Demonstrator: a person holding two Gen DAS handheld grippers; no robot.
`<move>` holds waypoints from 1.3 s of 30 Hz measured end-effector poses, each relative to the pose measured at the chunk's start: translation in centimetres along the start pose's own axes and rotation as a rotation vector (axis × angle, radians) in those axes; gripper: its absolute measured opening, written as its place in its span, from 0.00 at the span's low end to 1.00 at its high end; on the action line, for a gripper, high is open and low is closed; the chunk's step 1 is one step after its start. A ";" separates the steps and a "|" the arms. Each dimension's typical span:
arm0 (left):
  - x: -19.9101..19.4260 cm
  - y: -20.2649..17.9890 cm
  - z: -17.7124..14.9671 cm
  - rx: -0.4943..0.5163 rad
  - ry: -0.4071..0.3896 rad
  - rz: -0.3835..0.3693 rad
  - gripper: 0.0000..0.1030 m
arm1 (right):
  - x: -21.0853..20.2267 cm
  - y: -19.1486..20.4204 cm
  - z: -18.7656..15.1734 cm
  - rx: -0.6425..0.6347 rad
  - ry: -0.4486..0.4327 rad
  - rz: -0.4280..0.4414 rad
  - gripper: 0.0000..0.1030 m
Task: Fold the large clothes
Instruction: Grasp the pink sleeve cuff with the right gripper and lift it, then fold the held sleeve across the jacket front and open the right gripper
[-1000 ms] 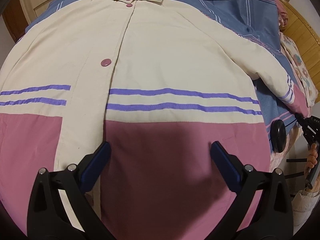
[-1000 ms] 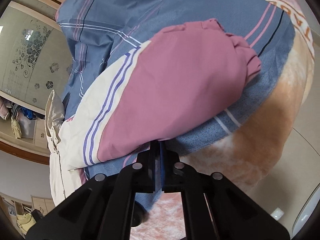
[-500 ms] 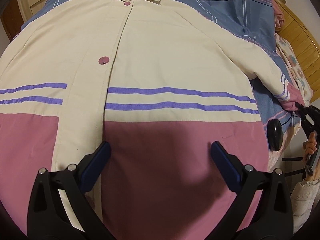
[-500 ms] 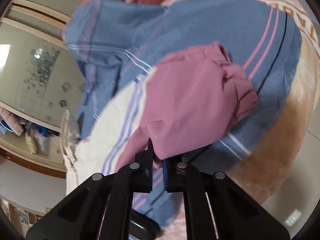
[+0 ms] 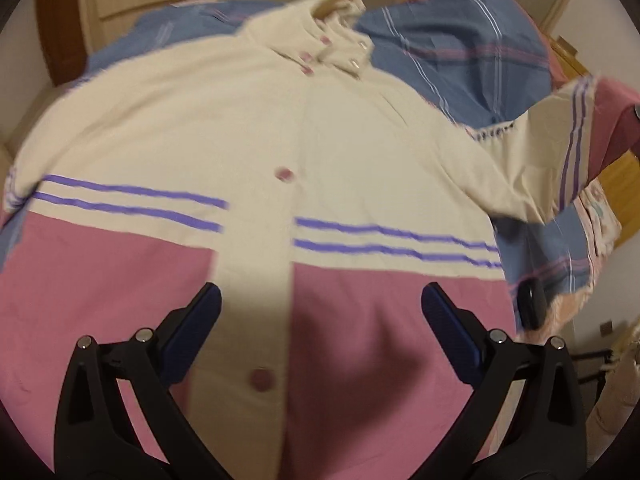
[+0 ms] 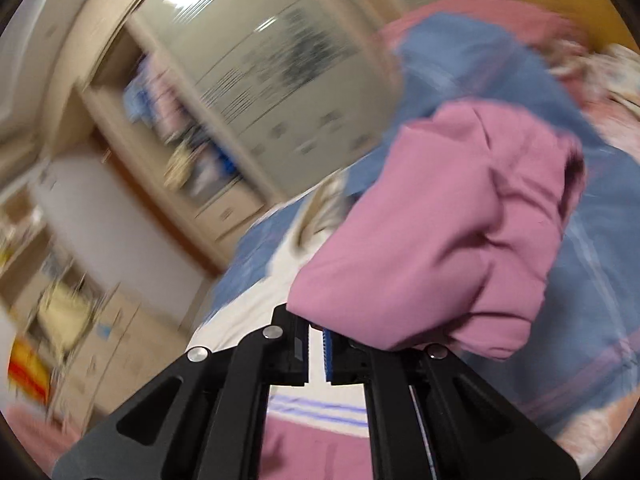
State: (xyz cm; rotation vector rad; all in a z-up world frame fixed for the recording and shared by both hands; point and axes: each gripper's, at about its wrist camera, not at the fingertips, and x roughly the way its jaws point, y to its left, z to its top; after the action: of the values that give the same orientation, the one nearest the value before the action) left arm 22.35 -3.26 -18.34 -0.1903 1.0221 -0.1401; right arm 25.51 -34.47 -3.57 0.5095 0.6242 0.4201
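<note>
A cream and pink jacket (image 5: 340, 140) with purple stripes and pink snap buttons lies front up on a bed. My left gripper (image 5: 320, 312) is open and hovers above its pink lower panel near the button placket. My right gripper (image 6: 318, 336) is shut on the pink cuff of the jacket's right sleeve (image 6: 440, 248) and holds it lifted off the bed. In the left wrist view that sleeve (image 5: 568, 152) hangs raised at the right edge.
A blue striped bedsheet (image 5: 460, 56) covers the bed under the jacket. A wooden headboard (image 5: 616, 184) is at the right. A wardrobe with glass doors (image 6: 260, 60) and drawers stands beyond the bed. A black round object (image 5: 530, 304) sits at the bed's right edge.
My right gripper has lifted the sleeve cuff off the bed and swung up and over toward the jacket body. The left gripper has pulled back, showing more of the jacket.
</note>
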 end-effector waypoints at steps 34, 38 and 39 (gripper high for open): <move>8.5 4.0 4.8 -0.150 0.060 0.055 0.62 | 3.1 -7.4 -12.6 0.160 0.418 -0.158 0.80; 9.8 3.1 6.4 -0.108 0.055 0.088 0.66 | 2.0 -8.9 -13.7 0.199 0.408 -0.185 0.80; 10.0 2.8 6.6 -0.096 0.053 0.097 0.68 | 1.8 -9.3 -13.9 0.209 0.409 -0.188 0.80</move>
State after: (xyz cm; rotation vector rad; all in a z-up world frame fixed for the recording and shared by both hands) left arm 33.22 -1.93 -23.99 -0.2250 1.0892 -0.0084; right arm 19.93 -36.45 -19.34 0.5620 1.1095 0.2823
